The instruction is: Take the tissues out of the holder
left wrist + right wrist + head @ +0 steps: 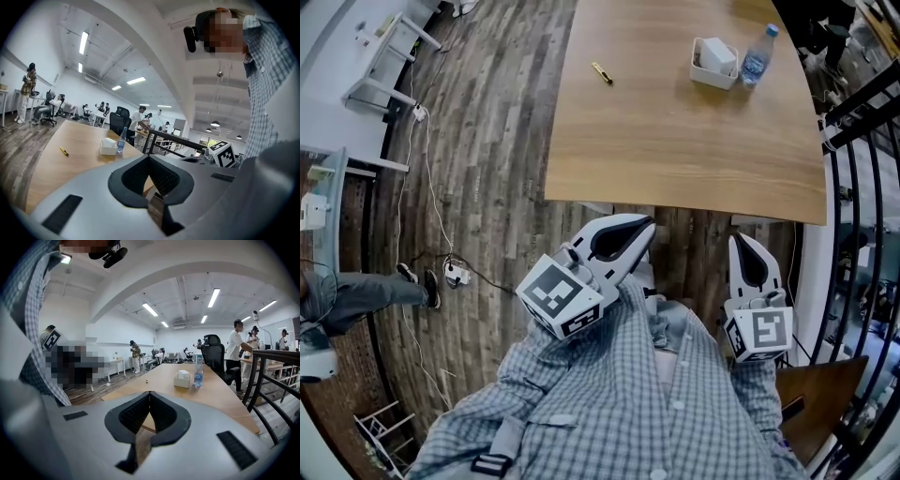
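While the left gripper [149, 157] and right gripper [150, 393] are pressed together, empty, tissues [718, 52] are seen in the holder [711, 77] well ahead, partly hidden by its wall.

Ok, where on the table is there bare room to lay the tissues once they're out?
The near half of the table, from the pen and the holder to the near edge, is bare; so is the stretch between them. Crowded only far right, where the bottle stands close beside the holder.
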`<action>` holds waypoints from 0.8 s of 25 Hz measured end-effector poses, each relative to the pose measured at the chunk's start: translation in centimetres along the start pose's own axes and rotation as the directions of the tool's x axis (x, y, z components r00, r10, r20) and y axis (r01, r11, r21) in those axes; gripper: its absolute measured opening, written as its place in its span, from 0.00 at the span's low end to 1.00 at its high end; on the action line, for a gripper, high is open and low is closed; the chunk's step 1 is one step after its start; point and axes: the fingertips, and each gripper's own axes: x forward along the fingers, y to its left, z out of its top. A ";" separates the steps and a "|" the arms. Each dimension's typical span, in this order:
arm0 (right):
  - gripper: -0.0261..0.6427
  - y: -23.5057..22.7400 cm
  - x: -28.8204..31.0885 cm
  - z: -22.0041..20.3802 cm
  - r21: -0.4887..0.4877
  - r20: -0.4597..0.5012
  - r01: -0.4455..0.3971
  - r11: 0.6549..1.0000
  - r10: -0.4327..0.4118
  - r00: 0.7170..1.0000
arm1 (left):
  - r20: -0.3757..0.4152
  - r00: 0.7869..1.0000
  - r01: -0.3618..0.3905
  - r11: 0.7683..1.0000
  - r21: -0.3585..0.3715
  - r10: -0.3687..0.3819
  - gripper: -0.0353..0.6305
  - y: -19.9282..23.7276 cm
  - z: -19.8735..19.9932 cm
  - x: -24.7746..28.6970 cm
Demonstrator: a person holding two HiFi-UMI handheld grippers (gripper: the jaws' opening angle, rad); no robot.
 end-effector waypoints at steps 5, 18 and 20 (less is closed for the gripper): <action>0.06 -0.6 1.3 1.0 0.003 -0.001 0.040 0.999 -0.040 0.999 | -0.006 0.999 0.046 0.999 0.008 -0.046 0.06 1.5 1.0 1.2; 0.06 -0.1 5.4 3.4 -0.017 0.016 0.087 0.996 -0.086 0.996 | 0.005 0.995 0.095 0.995 0.039 -0.095 0.06 5.7 3.1 2.1; 0.06 0.0 6.1 3.7 -0.028 0.013 0.085 0.996 -0.085 0.996 | 0.008 0.995 0.096 0.994 0.049 -0.096 0.06 6.4 3.4 2.0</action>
